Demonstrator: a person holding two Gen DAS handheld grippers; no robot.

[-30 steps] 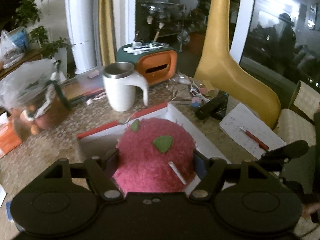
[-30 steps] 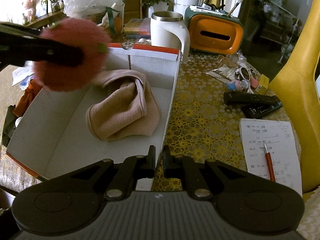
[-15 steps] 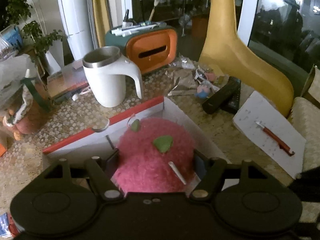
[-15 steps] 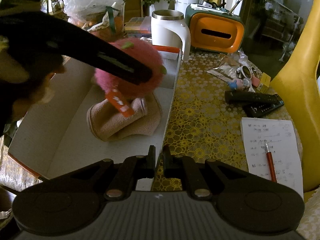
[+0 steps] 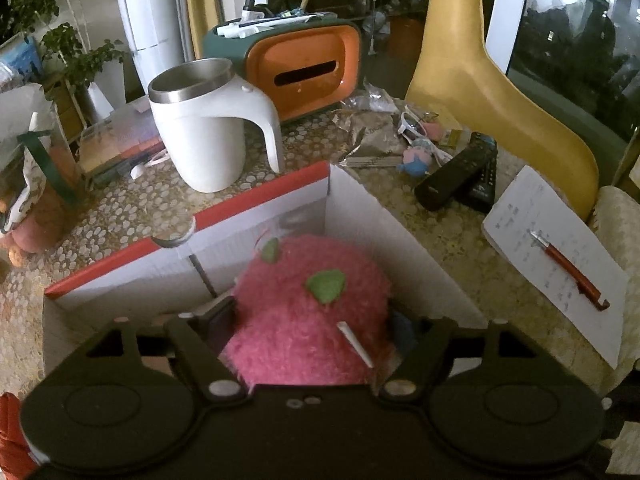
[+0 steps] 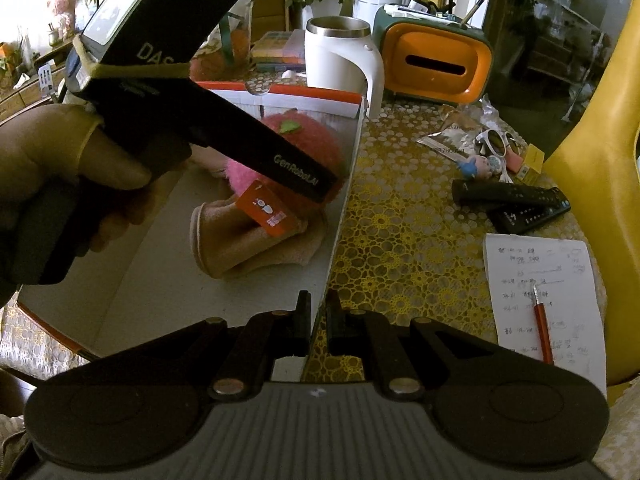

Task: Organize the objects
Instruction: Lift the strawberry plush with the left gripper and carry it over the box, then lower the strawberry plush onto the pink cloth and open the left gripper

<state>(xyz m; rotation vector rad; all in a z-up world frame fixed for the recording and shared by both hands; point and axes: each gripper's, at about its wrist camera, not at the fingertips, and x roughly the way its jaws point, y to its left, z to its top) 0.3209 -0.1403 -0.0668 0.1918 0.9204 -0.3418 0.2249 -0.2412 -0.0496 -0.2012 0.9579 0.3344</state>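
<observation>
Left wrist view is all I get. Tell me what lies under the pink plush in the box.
Observer: A folded beige towel lies on the floor of the box. The pink plush sits over the towel's far end.
Operator: Report the right gripper.
Observer: The right gripper is shut on the box's side wall at the near end, well clear of the plush.
Operator: Check the plush for anything dangling.
Observer: An orange tag hangs from it, down onto the towel.
</observation>
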